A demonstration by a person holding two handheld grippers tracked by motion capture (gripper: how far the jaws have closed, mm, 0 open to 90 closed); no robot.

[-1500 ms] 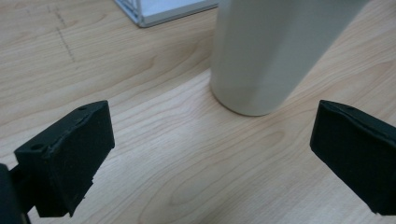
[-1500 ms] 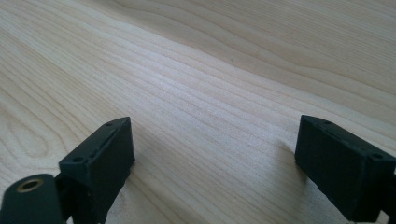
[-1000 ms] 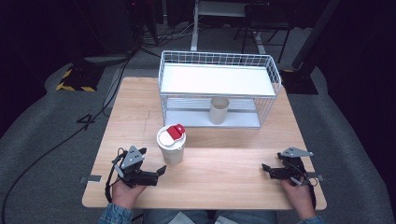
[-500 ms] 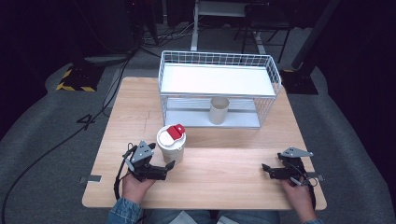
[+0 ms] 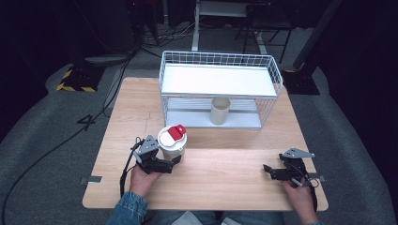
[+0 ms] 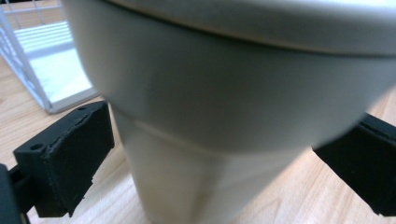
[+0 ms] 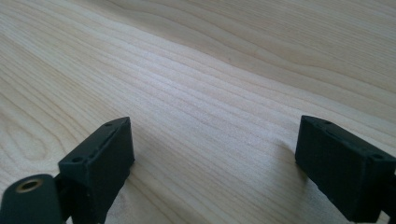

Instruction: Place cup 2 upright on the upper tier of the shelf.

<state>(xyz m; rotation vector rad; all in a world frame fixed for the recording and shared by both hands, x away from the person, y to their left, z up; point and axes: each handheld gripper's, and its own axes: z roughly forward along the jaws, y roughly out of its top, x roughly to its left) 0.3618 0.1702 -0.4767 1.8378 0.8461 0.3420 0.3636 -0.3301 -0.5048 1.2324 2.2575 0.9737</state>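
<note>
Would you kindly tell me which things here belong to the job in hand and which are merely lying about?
In the job:
- white lidded cup with red tab
- left tongs, open around it

Lying about:
- white wire rack
- beige open cup under its shelf
- right tongs, open, idle

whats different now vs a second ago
The left gripper slid across the table toward the lidded cup; its open jaws now stand on either side of the cup's body, with a gap showing at each side, so no grip yet. The cup, the right gripper, the wire rack and the beige cup inside it kept their places.
</note>
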